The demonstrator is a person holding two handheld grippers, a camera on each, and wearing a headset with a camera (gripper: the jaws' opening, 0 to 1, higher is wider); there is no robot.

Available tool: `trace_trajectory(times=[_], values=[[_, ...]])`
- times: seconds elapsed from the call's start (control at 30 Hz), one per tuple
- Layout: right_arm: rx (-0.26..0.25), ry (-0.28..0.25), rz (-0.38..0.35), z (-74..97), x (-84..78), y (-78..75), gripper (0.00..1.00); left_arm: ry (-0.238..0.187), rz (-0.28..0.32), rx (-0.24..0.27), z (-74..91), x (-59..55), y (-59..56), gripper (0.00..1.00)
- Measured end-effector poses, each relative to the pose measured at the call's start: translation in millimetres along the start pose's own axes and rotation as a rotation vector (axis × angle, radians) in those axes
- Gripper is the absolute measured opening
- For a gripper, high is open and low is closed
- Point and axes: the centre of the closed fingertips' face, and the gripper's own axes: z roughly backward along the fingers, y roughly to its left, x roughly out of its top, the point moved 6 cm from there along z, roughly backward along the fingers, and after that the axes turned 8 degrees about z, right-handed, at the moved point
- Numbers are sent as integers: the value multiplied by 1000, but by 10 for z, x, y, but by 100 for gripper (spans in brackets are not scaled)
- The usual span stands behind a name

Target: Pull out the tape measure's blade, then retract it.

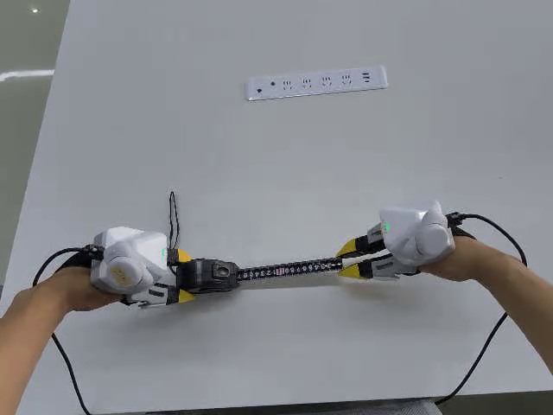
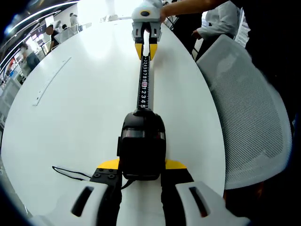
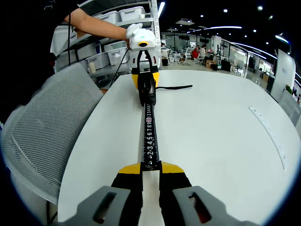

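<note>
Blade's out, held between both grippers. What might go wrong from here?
1. The right gripper pinches the blade only at its tip; if it slips, the blade may whip back into the case.
2. The left gripper clamps the case by its rear end, so a pull could twist it loose.

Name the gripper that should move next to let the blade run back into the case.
Right, probably. The right gripper is shut on the free end of the blade and can travel toward the case, while the left gripper clamps the case and best holds it steady.
</note>
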Motion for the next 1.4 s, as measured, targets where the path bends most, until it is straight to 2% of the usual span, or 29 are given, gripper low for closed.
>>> trace_trajectory(times=[1.4], values=[[-10,27,-15,258,-186,37,10,11,-1,-4,-5,10,-1,28]])
